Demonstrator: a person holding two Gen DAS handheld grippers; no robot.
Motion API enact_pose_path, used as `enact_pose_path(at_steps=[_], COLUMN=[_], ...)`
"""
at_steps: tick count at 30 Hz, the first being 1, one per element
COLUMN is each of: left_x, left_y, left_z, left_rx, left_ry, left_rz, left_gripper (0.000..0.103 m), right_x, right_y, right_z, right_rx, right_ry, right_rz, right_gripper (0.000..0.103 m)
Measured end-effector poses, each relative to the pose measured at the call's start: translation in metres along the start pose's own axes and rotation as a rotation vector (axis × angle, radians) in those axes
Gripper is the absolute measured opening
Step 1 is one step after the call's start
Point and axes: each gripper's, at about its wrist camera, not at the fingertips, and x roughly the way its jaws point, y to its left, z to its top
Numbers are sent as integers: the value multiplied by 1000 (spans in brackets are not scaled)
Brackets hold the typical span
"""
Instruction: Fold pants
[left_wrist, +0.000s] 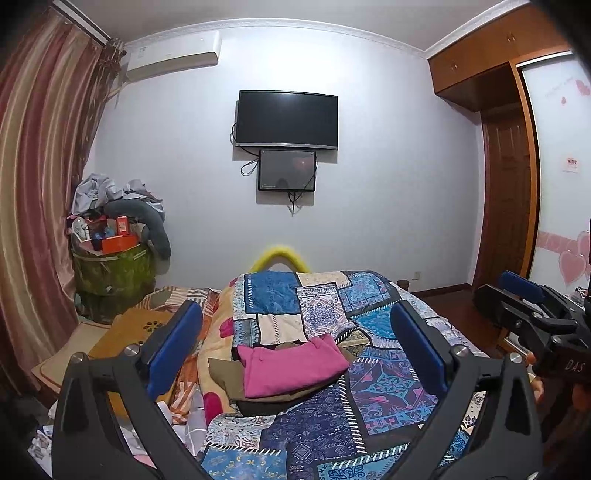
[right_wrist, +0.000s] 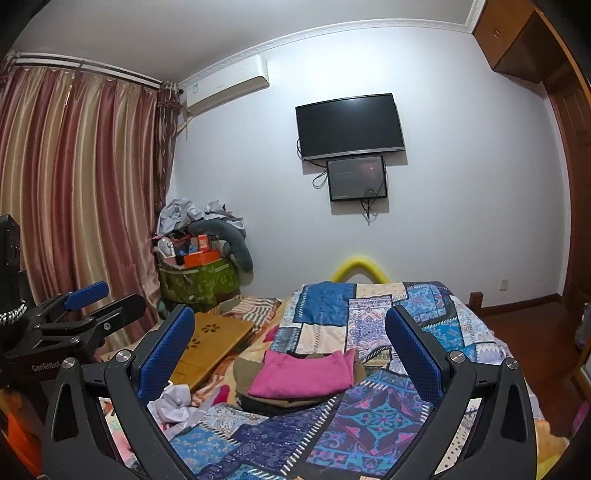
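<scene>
While both grippers hover with fingers spread wide and empty, the folded pink pants (left_wrist: 291, 365) lie ahead on the bed (left_wrist: 388, 387), atop a small clothes pile. In both views they sit between the fingers, long side running left to right, so I cannot tell whether the left gripper (left_wrist: 295, 343) or right gripper (right_wrist: 290, 343) is nearer.

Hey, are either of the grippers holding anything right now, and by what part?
Nothing is held. The left gripper and right gripper are both open and empty, above the bed; the folded pink pants lie on the clothes stack.
</scene>
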Motion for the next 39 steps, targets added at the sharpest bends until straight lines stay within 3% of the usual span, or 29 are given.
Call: enact_pose_path(at_steps=[39], left_x=[9], left_y=[8], left_z=[-3], left_rx=[-24], left_ry=[37], left_rz=[-52], left_gripper=[103], right_x=[1], right_y=[-4], right_z=[-4], right_rx=[2], right_ry=[14], right_rz=[-21], right_gripper=[102])
